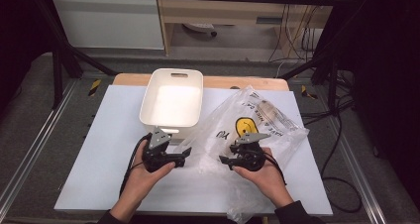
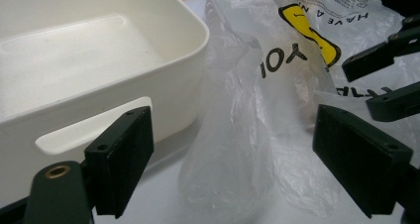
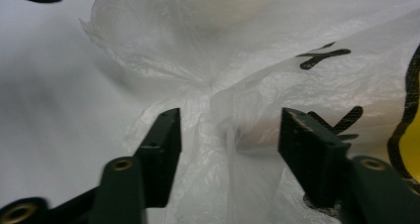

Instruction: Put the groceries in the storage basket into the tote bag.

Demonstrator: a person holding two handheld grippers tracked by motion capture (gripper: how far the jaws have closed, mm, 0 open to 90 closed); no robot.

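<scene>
Crinkled clear plastic made up the bag (image 1: 247, 130), and much of it was hard to read: its black lettering showed only in fragments, its near end ran off the bottom edge of the high view beside the person's right sleeve, and something pale and long inside it, toward the far right corner, was too blurred through the film to identify. In the right gripper view a tan, rounded shape behind the plastic was equally unclear.

The bag was thin and wrinkled, printed with a yellow patch outlined in black. It lay on the white table sheet (image 1: 99, 174), just right of the white tub (image 1: 172, 102), spreading from the table's far right toward the near edge.

The right gripper (image 1: 225, 160) pointed left at the bag's bunched left edge. In its own view its jaws stood apart with a twisted fold of plastic (image 3: 223, 135) rising between them, neither pad pressing on it. The left gripper (image 1: 185, 151) pointed right, close to the same edge. Its jaws were spread wide, and a loose hump of the bag (image 2: 233, 154) lay in the gap between them, touching neither pad, with the tub's wall (image 2: 173, 100) just behind the left-hand jaw.
</scene>
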